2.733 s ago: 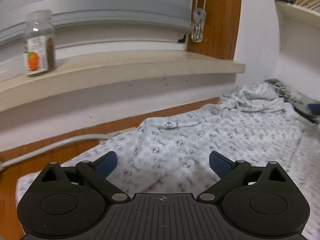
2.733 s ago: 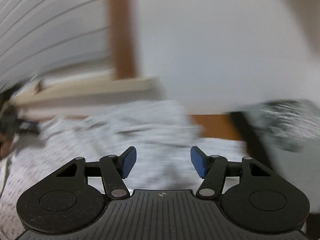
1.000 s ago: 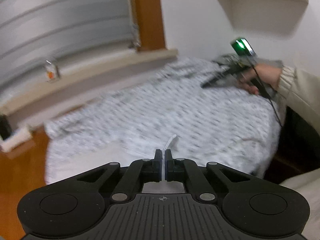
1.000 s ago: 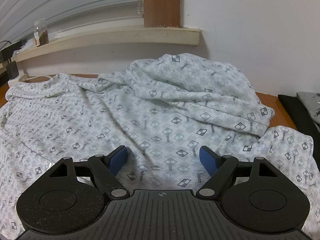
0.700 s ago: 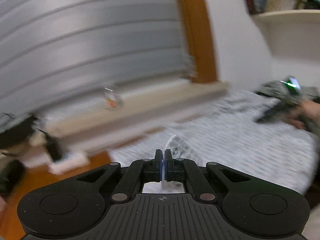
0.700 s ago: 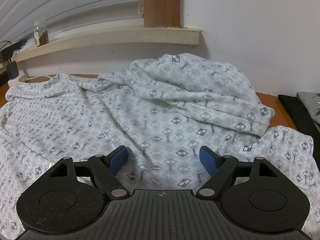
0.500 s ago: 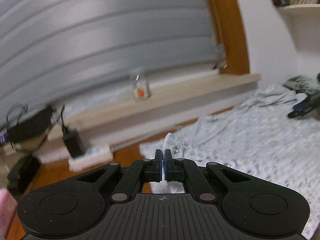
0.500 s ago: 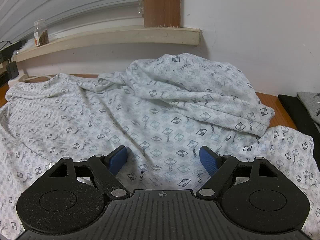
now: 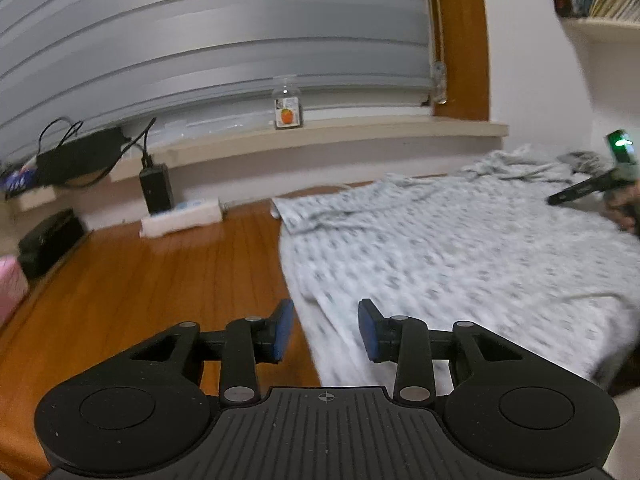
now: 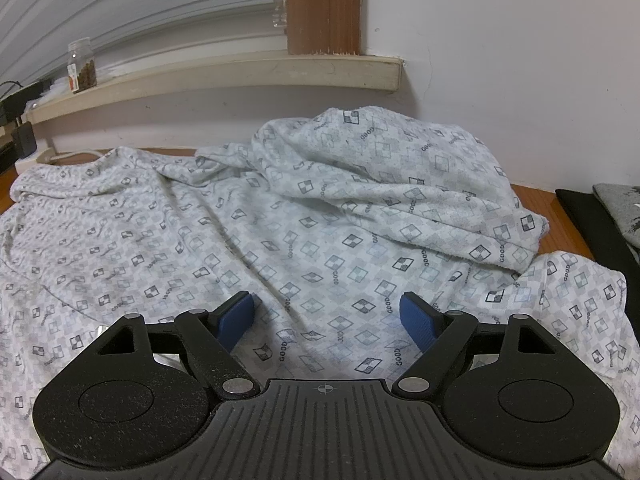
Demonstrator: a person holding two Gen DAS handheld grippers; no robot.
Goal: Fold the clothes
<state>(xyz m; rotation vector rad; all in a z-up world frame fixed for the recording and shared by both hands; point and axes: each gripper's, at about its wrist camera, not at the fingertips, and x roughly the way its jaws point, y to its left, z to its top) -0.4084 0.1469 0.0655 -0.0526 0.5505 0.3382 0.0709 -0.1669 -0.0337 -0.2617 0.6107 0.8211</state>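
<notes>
Now both tongs agape, empty; left tongs [image 9: 325, 330] over garment [image 9: 460, 256] edge, right tongs [image 10: 327, 316] above it

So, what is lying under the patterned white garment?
The patterned white garment lies on a wooden surface, bare to its left. A white cable runs toward the garment's far edge. Whatever else the cloth covers cannot be seen.

Background. Wooden floor [image 9: 152, 276] left of the tongs; ahead, a white wall [image 10: 500, 60] with a beige sill [image 9: 320, 136] bearing a jar [image 9: 288, 109], under grey slatted shutters [image 9: 200, 40] and a brown frame [image 10: 324, 4].
</notes>
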